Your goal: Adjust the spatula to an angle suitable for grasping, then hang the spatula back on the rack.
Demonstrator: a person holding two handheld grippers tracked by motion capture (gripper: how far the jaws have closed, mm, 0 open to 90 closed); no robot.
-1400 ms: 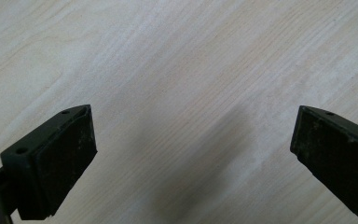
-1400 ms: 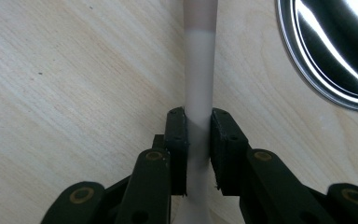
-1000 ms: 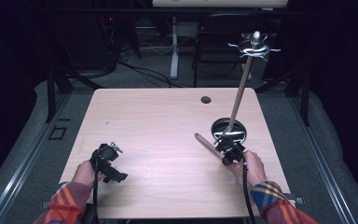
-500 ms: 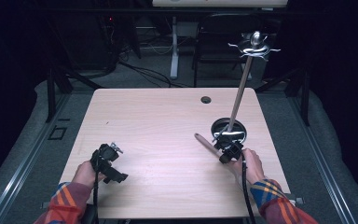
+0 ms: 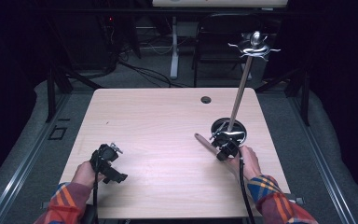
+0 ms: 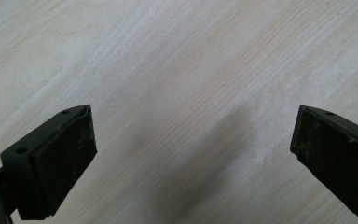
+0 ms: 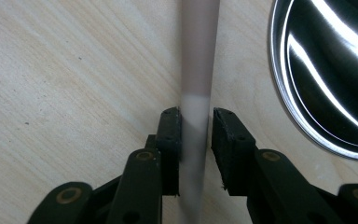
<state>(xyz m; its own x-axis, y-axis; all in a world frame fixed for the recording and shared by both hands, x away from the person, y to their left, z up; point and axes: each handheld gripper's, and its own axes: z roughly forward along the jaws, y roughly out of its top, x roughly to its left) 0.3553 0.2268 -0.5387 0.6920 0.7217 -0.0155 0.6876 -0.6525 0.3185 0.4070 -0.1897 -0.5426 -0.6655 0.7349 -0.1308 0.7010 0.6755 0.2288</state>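
Right gripper (image 7: 196, 121) had its jaws closed on a wooden stick (image 7: 198, 60), which ran between them and lay flat on the table (image 5: 158, 121), pointing up-left in the high view. Just beside it sat the round metal base (image 7: 331, 70) of a tall stand. Left gripper (image 6: 191, 140) hung well apart, jaws wide over bare wood.

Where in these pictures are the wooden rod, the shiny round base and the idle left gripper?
wooden rod (image 7: 199, 56): right gripper view, on the shaft beyond the jaws.
shiny round base (image 7: 328, 70): right gripper view, on its mirrored surface.
left gripper (image 5: 106, 161): high view, on its black body.
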